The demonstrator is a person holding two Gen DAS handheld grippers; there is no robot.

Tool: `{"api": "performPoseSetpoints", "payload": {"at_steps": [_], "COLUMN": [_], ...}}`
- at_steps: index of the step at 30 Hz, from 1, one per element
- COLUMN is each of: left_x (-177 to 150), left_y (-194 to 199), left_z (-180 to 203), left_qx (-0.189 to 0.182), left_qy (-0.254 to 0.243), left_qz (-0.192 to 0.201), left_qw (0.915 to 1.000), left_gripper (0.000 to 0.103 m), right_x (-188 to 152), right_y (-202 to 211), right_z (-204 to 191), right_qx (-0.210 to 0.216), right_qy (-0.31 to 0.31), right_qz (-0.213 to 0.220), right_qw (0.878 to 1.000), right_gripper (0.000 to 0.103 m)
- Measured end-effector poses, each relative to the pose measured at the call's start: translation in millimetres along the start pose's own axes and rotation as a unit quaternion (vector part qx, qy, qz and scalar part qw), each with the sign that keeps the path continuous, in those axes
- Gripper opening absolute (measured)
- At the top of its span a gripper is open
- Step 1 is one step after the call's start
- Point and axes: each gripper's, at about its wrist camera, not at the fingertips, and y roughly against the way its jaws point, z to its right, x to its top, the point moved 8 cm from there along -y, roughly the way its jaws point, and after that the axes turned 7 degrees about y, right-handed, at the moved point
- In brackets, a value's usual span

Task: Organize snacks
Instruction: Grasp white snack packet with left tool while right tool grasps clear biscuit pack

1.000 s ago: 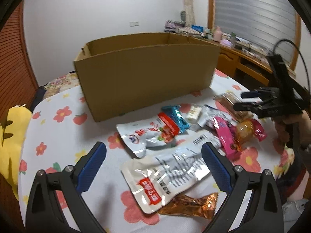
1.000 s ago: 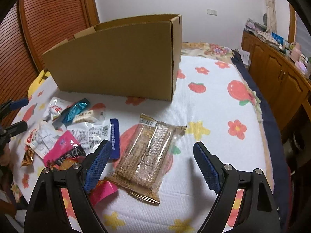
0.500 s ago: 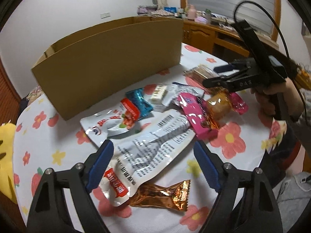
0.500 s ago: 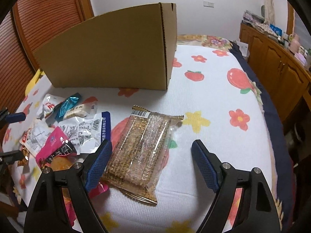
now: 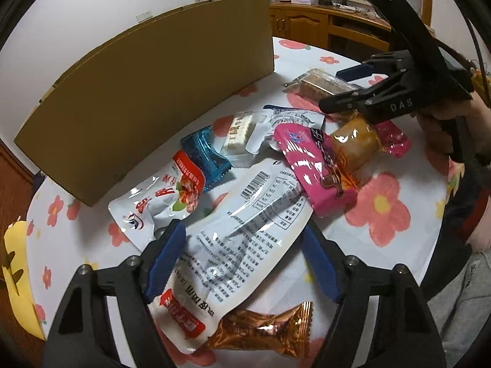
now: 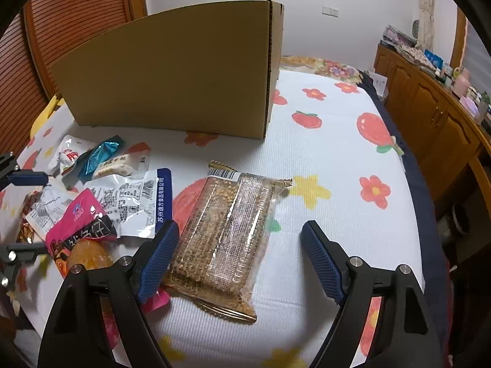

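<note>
Snack packets (image 5: 245, 214) heaped flat, seemingly overlapping, before upright cardboard box (image 5: 147, 92)

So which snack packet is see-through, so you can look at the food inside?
The long clear packet lying alone in front of the right gripper. Grainy brown bars show through its wrapper. The white, pink, blue and copper packets in the pile hide what is inside.

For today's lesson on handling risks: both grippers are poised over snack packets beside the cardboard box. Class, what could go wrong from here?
1. The left gripper is closing around the long white pouch, whose end lies over the orange candy wrapper; that could get dragged along.
2. The pouch is glossy and flat, so the pads may slip.
3. The open right gripper straddles the clear grain-bar pack; a hard squeeze may crush it.
</note>
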Motion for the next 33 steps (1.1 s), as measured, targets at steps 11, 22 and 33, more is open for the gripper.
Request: {"api": "performPoseSetpoints", "payload": {"at_steps": [11, 22, 33], "left_x": [13, 17, 22], "left_y": [-2, 16, 28], "left_z": [11, -2, -22], "left_qx": [-0.016, -0.001, 0.013], "left_qy": [-0.003, 0.001, 0.025], "left_qz": [0.008, 0.026, 0.04], "left_qw": [0.9998, 0.9997, 0.9988], "left_gripper": [0.035, 0.02, 0.0], "right_x": [0, 0, 0], "right_y": [0, 0, 0], "right_z": [0, 0, -2], "right_qx": [0.0, -0.001, -0.003], "right_qy": [0.0, 0.001, 0.003], "right_qz": [0.0, 0.0, -0.001], "right_qw": [1.0, 1.0, 1.0], "right_gripper": [0.084, 0.084, 0.084]}}
